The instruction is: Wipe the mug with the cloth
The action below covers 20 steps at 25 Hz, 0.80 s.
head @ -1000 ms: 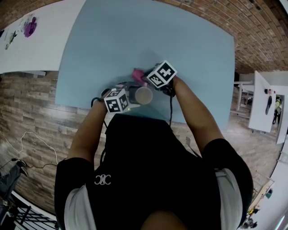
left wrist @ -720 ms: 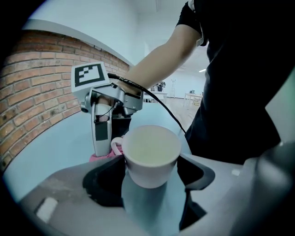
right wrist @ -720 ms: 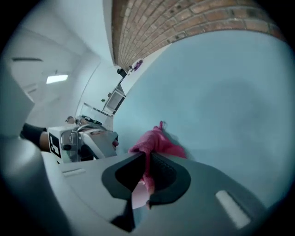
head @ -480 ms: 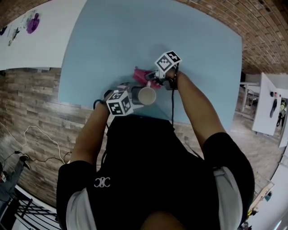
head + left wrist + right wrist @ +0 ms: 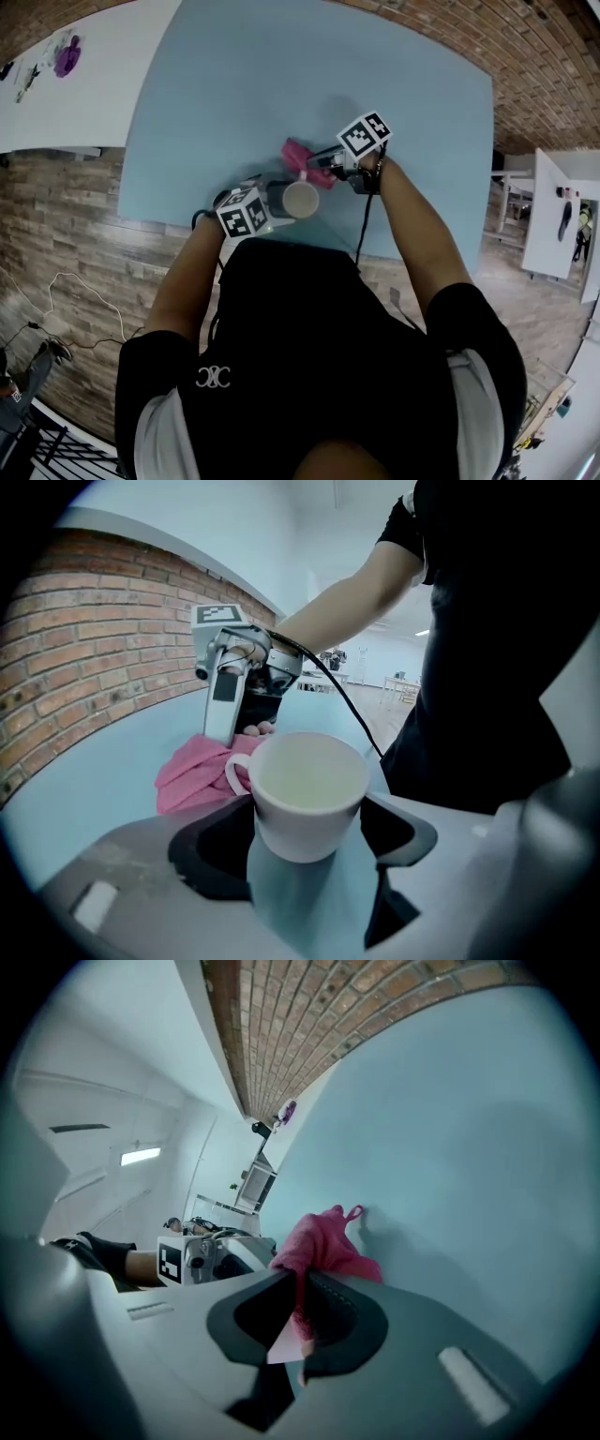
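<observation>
A white mug (image 5: 300,199) stands upright near the front edge of the light blue table (image 5: 281,75). My left gripper (image 5: 279,202) is shut on the mug (image 5: 305,794), one jaw against each side, with the handle turned away. A pink cloth (image 5: 298,153) lies bunched just beyond the mug. My right gripper (image 5: 321,161) is shut on one end of the cloth (image 5: 323,1246), and the rest trails onto the table. In the left gripper view the cloth (image 5: 197,775) lies behind the mug's handle, under the right gripper (image 5: 225,682).
A black cable (image 5: 359,234) hangs from the right gripper along the forearm. White tables stand at the upper left (image 5: 56,84) and at the right (image 5: 548,216), off the blue table. The floor around looks like brick and wood.
My right gripper has drawn a little to the right, away from the mug, still holding the cloth. More of the cloth shows now. The mug and the left gripper have stayed in place.
</observation>
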Each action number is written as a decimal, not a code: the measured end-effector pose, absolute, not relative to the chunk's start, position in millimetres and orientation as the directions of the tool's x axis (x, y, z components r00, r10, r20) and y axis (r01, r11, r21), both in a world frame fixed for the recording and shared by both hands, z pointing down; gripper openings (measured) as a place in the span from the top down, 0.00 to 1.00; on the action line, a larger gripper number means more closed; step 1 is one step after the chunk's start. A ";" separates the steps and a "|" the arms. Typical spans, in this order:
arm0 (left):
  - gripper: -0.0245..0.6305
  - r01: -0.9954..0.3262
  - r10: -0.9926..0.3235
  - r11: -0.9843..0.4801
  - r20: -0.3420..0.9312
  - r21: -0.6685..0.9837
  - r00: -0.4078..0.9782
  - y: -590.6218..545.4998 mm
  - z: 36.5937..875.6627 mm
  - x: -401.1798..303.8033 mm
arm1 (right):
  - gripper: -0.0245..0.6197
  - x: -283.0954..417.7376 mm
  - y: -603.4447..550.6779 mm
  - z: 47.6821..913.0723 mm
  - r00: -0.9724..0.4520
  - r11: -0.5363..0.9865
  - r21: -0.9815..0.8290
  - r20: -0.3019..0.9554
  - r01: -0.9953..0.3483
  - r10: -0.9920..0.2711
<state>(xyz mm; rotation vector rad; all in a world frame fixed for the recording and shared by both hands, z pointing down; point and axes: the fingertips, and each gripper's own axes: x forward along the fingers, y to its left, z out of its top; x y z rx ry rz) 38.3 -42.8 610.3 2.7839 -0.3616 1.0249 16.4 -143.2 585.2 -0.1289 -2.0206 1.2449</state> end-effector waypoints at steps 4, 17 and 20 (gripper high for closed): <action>0.39 -0.279 -0.174 -0.958 0.651 0.062 0.739 -45.0 611.6 37.6 | 0.90 21.6 -134.2 572.5 -0.705 0.599 -0.755 0.576 -0.266 0.414; 0.38 -0.310 -0.196 -0.948 0.627 0.076 0.754 -53.8 611.3 39.5 | 0.90 63.3 -113.3 592.6 -0.740 0.605 -0.690 0.631 -0.398 0.233; 0.38 -0.371 -0.249 -0.925 0.603 0.084 0.758 -56.0 611.9 43.2 | 0.90 77.4 -112.2 588.3 -0.803 0.547 -0.715 0.583 -0.436 0.122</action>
